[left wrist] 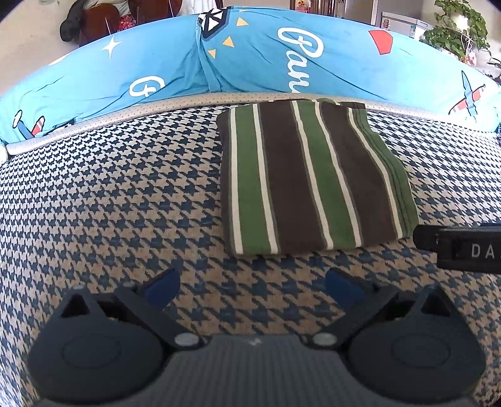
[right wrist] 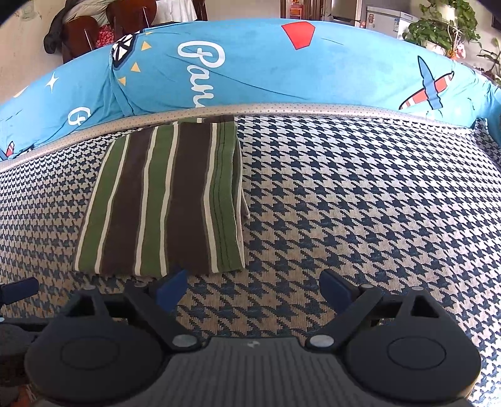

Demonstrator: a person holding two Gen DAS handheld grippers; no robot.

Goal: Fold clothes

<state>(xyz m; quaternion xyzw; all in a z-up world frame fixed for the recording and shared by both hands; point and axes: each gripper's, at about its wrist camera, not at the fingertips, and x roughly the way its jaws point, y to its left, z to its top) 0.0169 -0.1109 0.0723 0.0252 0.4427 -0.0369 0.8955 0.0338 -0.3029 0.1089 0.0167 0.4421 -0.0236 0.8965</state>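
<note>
A folded garment (left wrist: 310,178) with green, brown and white stripes lies flat on the houndstooth surface (left wrist: 109,194), close to its far edge. In the right wrist view the same garment (right wrist: 162,200) sits left of centre. My left gripper (left wrist: 253,286) hovers just in front of the garment's near edge, jaws wide open and empty. My right gripper (right wrist: 253,288) also stands open with nothing between its blue fingertips (right wrist: 173,286); the left one nearly reaches the garment's near right corner. Part of the right gripper's body (left wrist: 463,247) shows at the right edge of the left wrist view.
A blue printed cushion (left wrist: 250,56) runs along the far side behind a grey piped edge (left wrist: 94,122). Potted plants (right wrist: 444,28) and a white cabinet (right wrist: 388,20) stand at the back right; dark furniture with clothes (right wrist: 81,28) at the back left. Bare houndstooth fabric (right wrist: 360,194) spreads right of the garment.
</note>
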